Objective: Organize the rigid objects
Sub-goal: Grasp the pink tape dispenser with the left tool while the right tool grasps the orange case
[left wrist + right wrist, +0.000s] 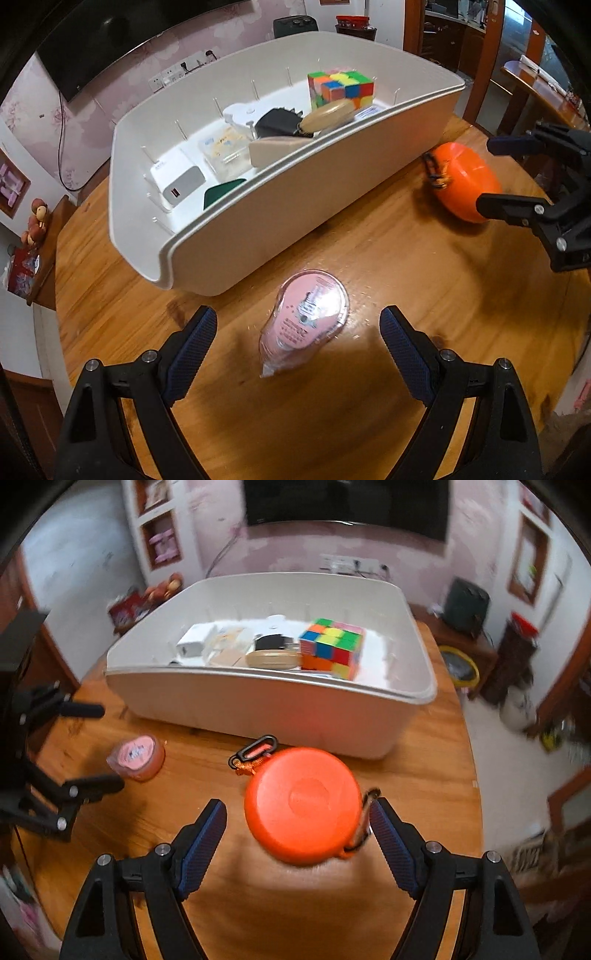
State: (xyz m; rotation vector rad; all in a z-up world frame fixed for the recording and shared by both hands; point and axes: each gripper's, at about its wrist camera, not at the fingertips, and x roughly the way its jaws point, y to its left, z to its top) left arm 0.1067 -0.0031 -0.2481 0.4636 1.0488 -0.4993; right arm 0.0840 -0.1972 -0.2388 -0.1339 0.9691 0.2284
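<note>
2 pickups are being lined up: the left claw (298, 334) is standing wide around the pink packet (303, 317) at lower centre of the table (388, 258), the right claw (297, 821) wide around the orange disc (303, 805) — neither gripped. Closing is being called for next, then the white bin (295, 206).

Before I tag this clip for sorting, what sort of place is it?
Most likely a home living or dining room: a wall-mounted television, floral pink wallpaper, and a round wooden table holding a white bin of household odds and ends.
</note>
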